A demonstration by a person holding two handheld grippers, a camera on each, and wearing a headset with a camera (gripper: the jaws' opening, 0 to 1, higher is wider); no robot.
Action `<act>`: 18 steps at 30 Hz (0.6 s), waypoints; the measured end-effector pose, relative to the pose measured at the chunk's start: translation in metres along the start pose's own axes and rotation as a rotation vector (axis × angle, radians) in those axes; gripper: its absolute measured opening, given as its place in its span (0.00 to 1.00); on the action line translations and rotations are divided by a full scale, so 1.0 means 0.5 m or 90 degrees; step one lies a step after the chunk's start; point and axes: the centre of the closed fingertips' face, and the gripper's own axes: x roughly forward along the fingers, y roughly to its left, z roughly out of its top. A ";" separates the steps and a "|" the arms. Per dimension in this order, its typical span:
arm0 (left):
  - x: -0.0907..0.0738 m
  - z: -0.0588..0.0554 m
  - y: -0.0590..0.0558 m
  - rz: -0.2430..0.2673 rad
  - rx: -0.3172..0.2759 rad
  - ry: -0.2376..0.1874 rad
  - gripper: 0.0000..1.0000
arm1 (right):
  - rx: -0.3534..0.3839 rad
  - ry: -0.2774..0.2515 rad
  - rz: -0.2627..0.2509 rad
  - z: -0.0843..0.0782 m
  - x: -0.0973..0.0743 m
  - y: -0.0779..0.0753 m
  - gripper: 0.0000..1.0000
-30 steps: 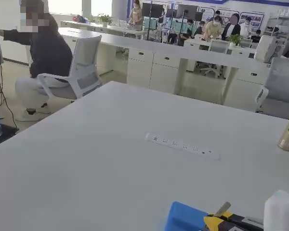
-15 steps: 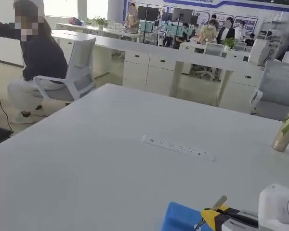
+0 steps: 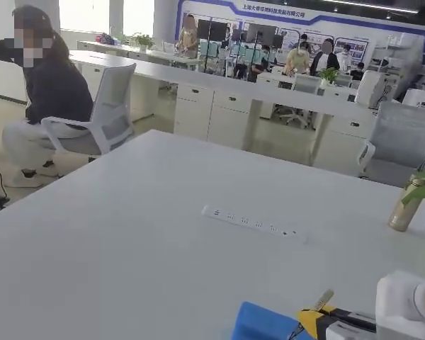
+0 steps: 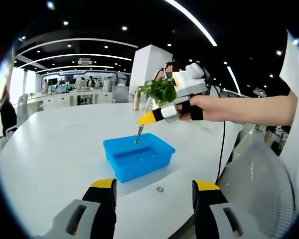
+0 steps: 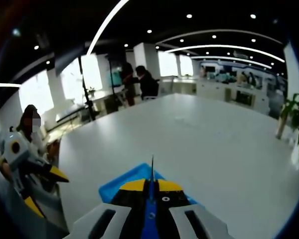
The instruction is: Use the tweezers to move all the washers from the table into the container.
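Observation:
A blue container (image 4: 138, 157) stands on the white table (image 4: 55, 149), and small dark specks lie on its floor. One washer (image 4: 160, 189) rests on the table just in front of it. My left gripper (image 4: 154, 185) is open near the table's edge, short of that washer. My right gripper (image 4: 147, 118) is shut on the tweezers (image 4: 139, 134), whose tip points down into the container. In the right gripper view the tweezers (image 5: 151, 167) stick out from the shut right gripper (image 5: 152, 185) above the container (image 5: 120, 182). I cannot tell whether the tip holds anything.
A white power strip (image 3: 251, 223) lies mid-table. A bottle with a plant (image 3: 404, 209) stands at the far right. Beyond the table's left edge are an office chair (image 3: 99, 120) and a crouching person (image 3: 46, 106). A hand holds the left gripper (image 5: 45, 191).
The head camera has shifted slightly. My right gripper with the tweezers stays over the blue container at the bottom of the view.

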 end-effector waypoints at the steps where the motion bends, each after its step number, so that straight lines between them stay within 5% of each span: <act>1: -0.001 0.000 0.001 0.001 -0.001 0.000 0.61 | -0.003 0.007 0.003 -0.004 0.006 0.000 0.02; 18: -0.001 -0.002 0.007 0.009 0.002 0.003 0.61 | -0.030 0.079 0.035 -0.058 0.066 0.044 0.03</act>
